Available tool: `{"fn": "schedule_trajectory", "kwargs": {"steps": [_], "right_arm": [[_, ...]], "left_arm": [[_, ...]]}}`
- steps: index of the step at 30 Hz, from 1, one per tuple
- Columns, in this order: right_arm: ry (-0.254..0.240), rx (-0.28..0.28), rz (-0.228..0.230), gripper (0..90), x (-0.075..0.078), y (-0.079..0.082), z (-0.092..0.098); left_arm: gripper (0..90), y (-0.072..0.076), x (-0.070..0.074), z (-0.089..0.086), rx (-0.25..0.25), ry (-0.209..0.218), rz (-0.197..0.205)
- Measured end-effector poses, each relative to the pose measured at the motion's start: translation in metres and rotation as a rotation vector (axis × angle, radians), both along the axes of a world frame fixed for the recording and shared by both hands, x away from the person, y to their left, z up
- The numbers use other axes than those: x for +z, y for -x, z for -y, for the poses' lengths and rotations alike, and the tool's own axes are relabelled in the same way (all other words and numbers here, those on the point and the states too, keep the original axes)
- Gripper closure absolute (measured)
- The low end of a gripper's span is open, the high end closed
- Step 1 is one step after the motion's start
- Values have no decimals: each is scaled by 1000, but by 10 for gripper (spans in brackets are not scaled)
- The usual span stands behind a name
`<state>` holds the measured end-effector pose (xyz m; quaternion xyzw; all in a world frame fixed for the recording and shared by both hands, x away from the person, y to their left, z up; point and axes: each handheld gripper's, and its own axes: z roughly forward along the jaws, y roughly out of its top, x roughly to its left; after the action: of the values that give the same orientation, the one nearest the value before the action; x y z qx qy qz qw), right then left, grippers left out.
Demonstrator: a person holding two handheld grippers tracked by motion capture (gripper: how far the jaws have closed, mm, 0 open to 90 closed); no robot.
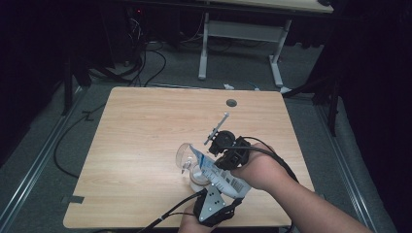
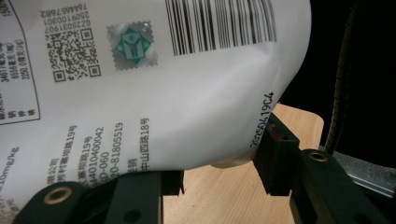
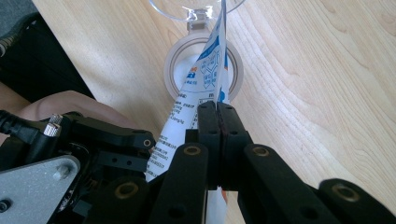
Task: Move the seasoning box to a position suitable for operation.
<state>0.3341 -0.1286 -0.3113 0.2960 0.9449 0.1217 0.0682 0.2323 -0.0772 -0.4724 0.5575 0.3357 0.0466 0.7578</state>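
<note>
A white pouch (image 1: 222, 175) with blue print and a barcode hangs tilted over the wooden table (image 1: 145, 136), held at both ends. Its narrow end points down into a round white container (image 1: 196, 178) whose clear lid (image 1: 184, 155) stands flipped open. My right gripper (image 1: 221, 158) is shut on the pouch's thin upper edge (image 3: 198, 88), directly above the container's rim (image 3: 172, 63). The left gripper (image 1: 226, 194), near the table's front edge, has its jaws against the pouch's bulging bottom (image 2: 187, 93), which blocks most of the left gripper view.
A dark round hole (image 1: 231, 103) sits in the table's far side. Beyond the table stands a white desk frame (image 1: 238, 29), with cables (image 1: 145, 63) on the grey floor. Left and far parts of the tabletop are bare wood.
</note>
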Motion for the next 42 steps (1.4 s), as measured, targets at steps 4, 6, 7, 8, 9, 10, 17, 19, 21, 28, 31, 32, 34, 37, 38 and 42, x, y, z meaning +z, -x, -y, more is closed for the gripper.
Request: {"fn": "schedule_trajectory", "kwargs": {"steps": [4,6,7,8,9,10,17,19,21,28,31,32,34,37,38,42], "right_arm": [[-1,-2,1,900,0,0,-1],[-1,-2,0,900,0,0,-1],[-1,-2,0,900,0,0,-1],[-1,-1,1,900,1,0,-1],[-4,-2,0,900,1,0,-1],[-4,-2,0,900,1,0,-1],[-5,-5,2,900,1,1,-2],[-5,0,4,900,1,0,-1],[-4,0,3,900,1,0,-1],[-7,2,5,900,2,0,-1],[-5,3,7,900,3,1,-1],[-5,2,7,900,3,1,-1],[-5,2,7,900,3,1,-1],[-3,1,8,900,3,1,0],[-3,1,8,900,3,1,0],[-5,3,9,900,4,1,0]], "left_arm": [[590,0,0,0,1,3,0],[590,0,0,0,1,6,0],[590,0,1,0,2,6,1],[590,0,1,0,3,7,1],[590,0,1,0,2,7,2],[590,-1,1,0,2,8,2],[590,-1,1,0,2,10,5],[590,-1,1,0,1,9,5],[590,0,2,0,-1,10,5],[590,-1,3,0,0,7,8],[590,-1,3,0,-1,6,10],[590,-1,3,0,-2,6,11],[590,-1,3,0,-2,7,11],[590,0,4,0,-2,8,12],[590,0,4,0,-2,8,12],[590,-1,4,0,-2,8,14]]}}
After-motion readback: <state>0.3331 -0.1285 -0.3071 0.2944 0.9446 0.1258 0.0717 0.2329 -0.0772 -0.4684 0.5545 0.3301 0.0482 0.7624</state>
